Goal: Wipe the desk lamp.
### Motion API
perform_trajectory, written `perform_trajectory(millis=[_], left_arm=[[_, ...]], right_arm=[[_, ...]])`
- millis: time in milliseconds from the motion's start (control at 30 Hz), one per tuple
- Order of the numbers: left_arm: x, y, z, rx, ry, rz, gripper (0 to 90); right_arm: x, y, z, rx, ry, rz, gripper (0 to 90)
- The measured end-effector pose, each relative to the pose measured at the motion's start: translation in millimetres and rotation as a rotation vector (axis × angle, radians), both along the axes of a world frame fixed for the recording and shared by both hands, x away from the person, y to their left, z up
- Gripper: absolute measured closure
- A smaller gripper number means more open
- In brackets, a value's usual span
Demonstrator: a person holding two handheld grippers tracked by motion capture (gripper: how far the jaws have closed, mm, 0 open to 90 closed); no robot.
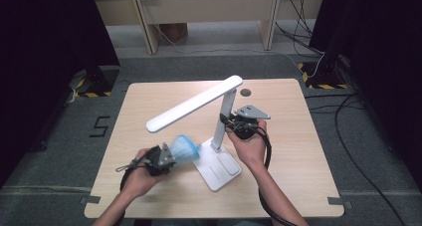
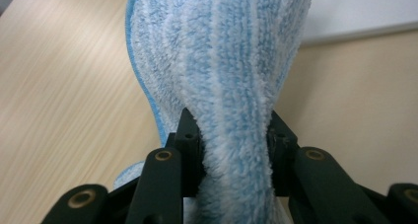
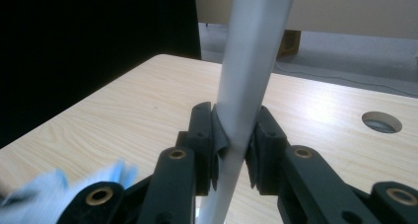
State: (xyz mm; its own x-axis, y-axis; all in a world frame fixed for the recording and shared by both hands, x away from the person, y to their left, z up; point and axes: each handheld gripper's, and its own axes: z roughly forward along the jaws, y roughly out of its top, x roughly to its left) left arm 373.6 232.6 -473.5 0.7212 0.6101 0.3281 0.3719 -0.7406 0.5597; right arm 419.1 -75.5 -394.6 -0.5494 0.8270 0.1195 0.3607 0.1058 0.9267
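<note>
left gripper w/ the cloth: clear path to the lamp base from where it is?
Probably yes. The left gripper holds the blue cloth right beside the lamp base, with only bare table between them. The right gripper clamps the lamp post higher up, clear of the base.

Your high view is evenly lit from overhead, with black voids at both sides and soft shadows under the lamp (image 1: 209, 121). The cloth (image 1: 185, 149) smears with motion blur there. Both gripper views are soft up close, with dim corners.
</note>
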Motion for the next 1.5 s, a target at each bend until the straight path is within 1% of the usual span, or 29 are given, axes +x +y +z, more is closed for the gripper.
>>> perform_trajectory(millis=[67, 100, 133, 233, 267, 333, 367, 400, 433, 467, 533, 600, 633, 667, 733, 767, 833, 867, 900, 933, 1000, 1067, 1100, 1133, 1200, 1267, 1333, 1400, 1500], left_arm=[[12.8, 16.7, -9.9, 0.000, 0.005, 0.110, 65.8], [17.1, 22.5, -13.7, -0.003, -0.008, 0.152, 64.7], [18.4, 25.0, -15.0, -0.010, -0.018, 0.165, 63.8], [19.6, 26.6, -16.5, -0.051, -0.007, 0.169, 62.9], [19.8, 26.9, -17.5, -0.073, 0.000, 0.172, 61.8], [19.1, 28.0, -17.6, -0.098, 0.002, 0.179, 57.7], [18.3, 28.3, -17.2, -0.114, 0.001, 0.178, 54.3], [17.1, 27.7, -16.4, -0.138, -0.009, 0.182, 48.5], [16.3, 27.1, -15.3, -0.148, -0.009, 0.187, 42.8], [15.6, 26.5, -13.8, -0.150, -0.012, 0.186, 38.8], [11.2, 23.2, -7.5, -0.158, -0.045, 0.199, 28.5], [8.0, 22.3, -1.2, -0.167, -0.060, 0.192, 25.2], [6.7, 21.9, 3.3, -0.185, -0.077, 0.180, 23.8], [3.0, 20.7, 8.2, -0.202, -0.073, 0.190, 22.6], [-2.7, 18.7, 16.4, -0.223, -0.085, 0.176, 20.5], [-6.5, 16.9, 21.3, -0.242, -0.088, 0.165, 20.0], [-13.4, 13.1, 30.7, -0.252, -0.114, 0.147, 19.8], [-17.8, 10.0, 32.8, -0.277, -0.096, 0.151, 19.5], [-24.0, 5.0, 36.9, -0.308, -0.093, 0.135, 20.3], [-27.2, 2.2, 37.9, -0.326, -0.082, 0.136, 25.5], [-32.8, -5.6, 36.2, -0.346, -0.051, 0.121, 36.5], [-36.1, -16.6, 27.5, -0.361, 0.012, 0.072, 48.1], [-36.4, -24.3, 18.8, -0.341, 0.051, 0.044, 53.7], [-35.9, -28.8, 13.1, -0.325, 0.070, 0.029, 59.8], [-32.2, -39.3, -1.0, -0.305, 0.115, 0.019, 67.8], [-27.5, -45.6, -8.6, -0.287, 0.135, 0.016, 74.3], [-20.7, -51.0, -14.1, -0.284, 0.162, 0.023, 79.3], [-16.3, -56.6, -18.0, -0.267, 0.172, 0.024, 82.5], [-12.8, -61.4, -21.2, -0.276, 0.193, 0.023, 85.5]], right_arm=[[-0.1, 0.0, 0.2, -0.004, -0.002, 0.002, 74.5], [0.0, 0.2, 0.3, -0.005, -0.001, 0.004, 74.4], [0.2, 0.4, 0.3, -0.004, 0.000, 0.005, 74.1], [-0.3, -0.1, 1.1, -0.019, -0.016, -0.001, 70.0], [-0.4, -0.1, 1.2, -0.014, -0.019, -0.002, 66.9], [-1.9, -2.4, 3.8, -0.019, -0.025, 0.001, 57.4], [-3.0, -4.0, 5.0, -0.020, -0.036, 0.008, 53.9], [-5.3, -6.0, 6.4, -0.025, -0.038, 0.006, 50.0], [-7.7, -8.6, 7.5, -0.036, -0.042, 0.023, 46.8], [-9.4, -10.3, 7.8, -0.038, -0.041, 0.034, 45.9], [-15.8, -15.9, 6.8, -0.043, -0.039, 0.054, 43.7], [-20.8, -21.7, 4.0, -0.047, -0.026, 0.071, 42.9], [-22.9, -24.9, 2.6, -0.048, -0.019, 0.075, 42.9], [-25.6, -29.9, -0.4, -0.041, -0.008, 0.080, 43.0], [-29.5, -38.4, -5.7, -0.044, 0.010, 0.073, 43.5], [-30.9, -42.8, -9.3, -0.048, 0.027, 0.071, 44.4], [-31.7, -51.4, -19.3, -0.060, 0.066, 0.060, 48.0], [-31.3, -55.1, -25.8, -0.073, 0.090, 0.052, 50.1], [-31.1, -57.4, -30.8, -0.087, 0.111, 0.046, 52.2], [-29.9, -61.6, -42.1, -0.111, 0.158, 0.043, 56.7], [-28.5, -63.8, -56.0, -0.124, 0.230, 0.042, 63.7], [-27.1, -63.3, -68.8, -0.164, 0.273, 0.053, 70.3], [-26.4, -62.0, -75.1, -0.181, 0.295, 0.058, 73.8], [-25.4, -59.5, -82.1, -0.183, 0.313, 0.065, 77.6], [-24.0, -56.0, -88.9, -0.199, 0.323, 0.081, 82.9], [-23.6, -51.1, -93.3, -0.213, 0.341, 0.089, 86.6], [-22.0, -47.8, -96.0, -0.222, 0.350, 0.095, 88.9], [-21.5, -44.7, -97.2, -0.231, 0.355, 0.100, 90.0], [-21.4, -40.3, -100.0, -0.253, 0.369, 0.114, 90.0]])
